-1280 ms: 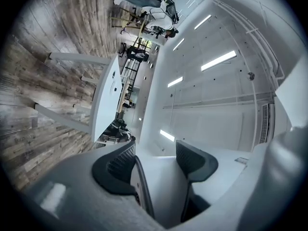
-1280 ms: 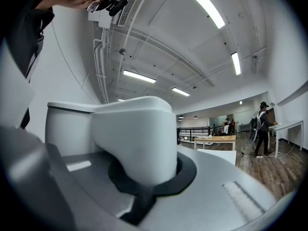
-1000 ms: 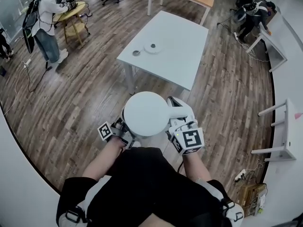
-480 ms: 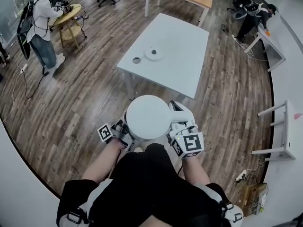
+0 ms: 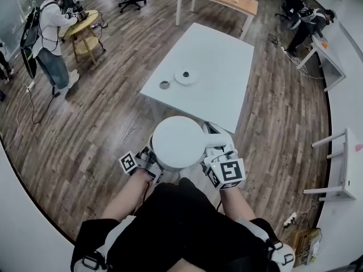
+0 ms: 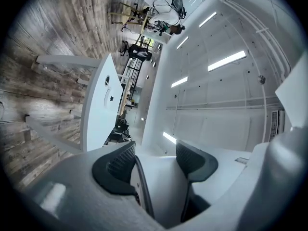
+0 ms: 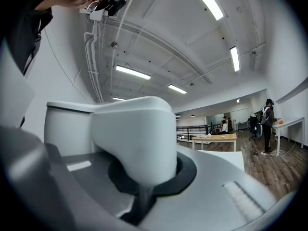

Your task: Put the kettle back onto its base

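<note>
Kettle (image 5: 177, 143): white, with its round lid facing up. It is carried in the air between both pairs of fingers, close in front of the person's body and above the wooden floor (image 5: 96, 118).
Left gripper (image 6: 155, 163): its dark ribbed fingers (image 6: 117, 163) stand a little apart. A white part of the kettle fills the gap between them and they grip it.
Right gripper (image 7: 144, 184): its fingers are closed on the kettle's thick white handle (image 7: 137, 138), which rises from between them.
Base (image 5: 185, 76): a white disc well ahead of both pairs of fingers, lying on the white table (image 5: 227, 78).
Small round thing (image 5: 164, 85): on the table just beside the base, on the left fingers' side.
Bystander (image 5: 48, 35): stands far off, beyond the left fingers.
</note>
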Demonstrator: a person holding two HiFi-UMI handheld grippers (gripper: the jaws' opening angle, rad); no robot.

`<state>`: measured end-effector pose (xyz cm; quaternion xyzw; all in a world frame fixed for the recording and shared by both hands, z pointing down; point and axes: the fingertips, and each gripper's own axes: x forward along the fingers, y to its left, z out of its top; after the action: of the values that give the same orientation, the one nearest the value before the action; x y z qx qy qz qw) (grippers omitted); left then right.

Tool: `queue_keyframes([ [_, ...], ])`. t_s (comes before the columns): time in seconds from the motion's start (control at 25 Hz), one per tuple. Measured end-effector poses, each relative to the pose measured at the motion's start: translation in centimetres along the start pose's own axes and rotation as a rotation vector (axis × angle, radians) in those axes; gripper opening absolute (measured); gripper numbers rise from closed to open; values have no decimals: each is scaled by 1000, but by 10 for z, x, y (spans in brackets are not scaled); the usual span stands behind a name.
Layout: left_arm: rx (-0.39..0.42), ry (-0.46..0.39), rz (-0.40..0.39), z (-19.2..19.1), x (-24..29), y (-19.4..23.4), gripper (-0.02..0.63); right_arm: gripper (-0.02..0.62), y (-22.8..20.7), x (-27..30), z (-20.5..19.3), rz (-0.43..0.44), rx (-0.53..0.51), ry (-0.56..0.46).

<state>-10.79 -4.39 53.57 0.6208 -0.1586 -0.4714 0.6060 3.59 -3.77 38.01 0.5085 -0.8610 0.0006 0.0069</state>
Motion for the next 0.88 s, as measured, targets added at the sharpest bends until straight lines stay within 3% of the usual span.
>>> queue_keyframes([
  [0.24, 16, -35, -19, 25, 36, 9, 262, 5, -22, 42, 5, 51, -23, -13],
  [0.6, 76, -4, -28, 51, 107, 22, 258, 5, -72, 84, 18, 42, -43, -69],
  [0.88, 56, -33, -20, 49, 144, 46, 258, 5, -114, 106, 12, 59, -42, -39],
])
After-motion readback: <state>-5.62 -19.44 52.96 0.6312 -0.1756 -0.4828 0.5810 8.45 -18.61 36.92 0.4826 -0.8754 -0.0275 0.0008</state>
